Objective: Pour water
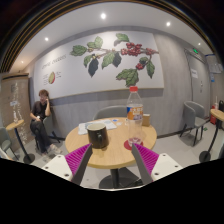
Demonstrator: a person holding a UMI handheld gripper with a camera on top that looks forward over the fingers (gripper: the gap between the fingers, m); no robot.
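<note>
A clear plastic bottle (134,105) with an orange label and cap stands on a round wooden table (115,150). A dark cup (97,134) stands on the table to the bottle's left, and a clear glass (135,131) stands just in front of the bottle. My gripper (112,157) is open and empty, its magenta pads (78,158) spread wide at the table's near edge. The cup, glass and bottle all stand beyond the fingertips.
A person (41,115) sits on a chair at the left. A grey chair (193,120) stands at the right and another behind the table (112,113). A wall mural of leaves (115,57) is at the back. A small paper cup (146,119) stands right of the bottle.
</note>
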